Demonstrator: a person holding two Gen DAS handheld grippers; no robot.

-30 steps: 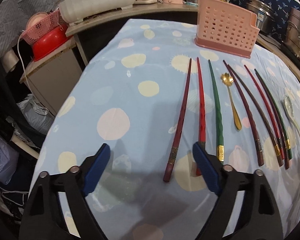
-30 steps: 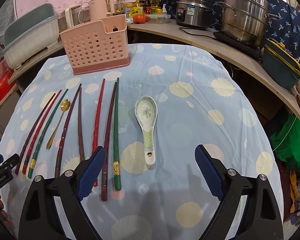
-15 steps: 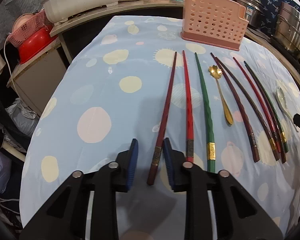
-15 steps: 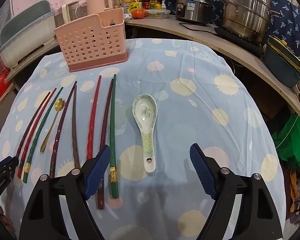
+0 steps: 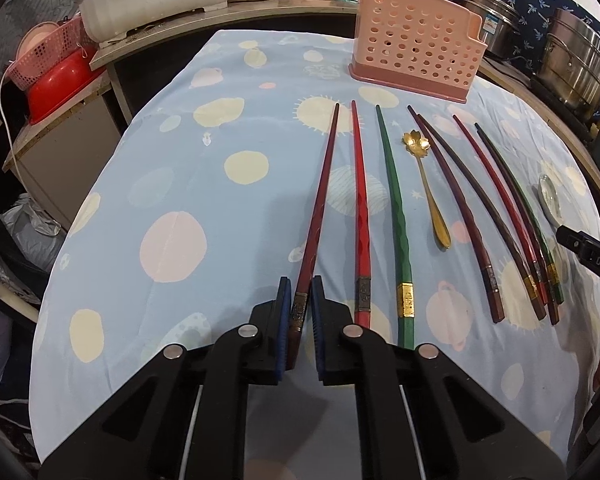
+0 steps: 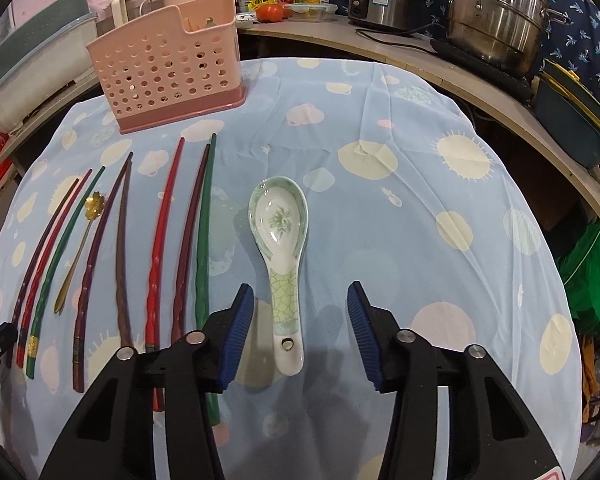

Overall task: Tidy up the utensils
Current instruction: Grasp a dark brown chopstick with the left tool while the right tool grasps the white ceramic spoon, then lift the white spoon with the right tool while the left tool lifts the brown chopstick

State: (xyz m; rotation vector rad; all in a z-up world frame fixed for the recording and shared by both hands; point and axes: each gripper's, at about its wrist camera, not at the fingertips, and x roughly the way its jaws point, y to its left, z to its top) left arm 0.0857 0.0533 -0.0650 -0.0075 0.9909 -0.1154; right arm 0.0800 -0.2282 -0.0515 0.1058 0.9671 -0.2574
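While left tool (image 5: 300,292) pinches dark red chopstick (image 5: 318,216) at its banded end, right tool (image 6: 300,320) wide, straddling ceramic spoon (image 6: 282,248).

tablecloth (image 6: 420,208): blue, dotted, under my claws
steamer pot (image 6: 496,12): far right counter
red basin (image 5: 60,84): my far left

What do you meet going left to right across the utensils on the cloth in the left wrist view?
Dark red chopstick between the left gripper pads → bright red chopstick → green chopstick → gold flower spoon → a bunch of dark, red and green chopsticks, too overlapped to order → ceramic spoon.
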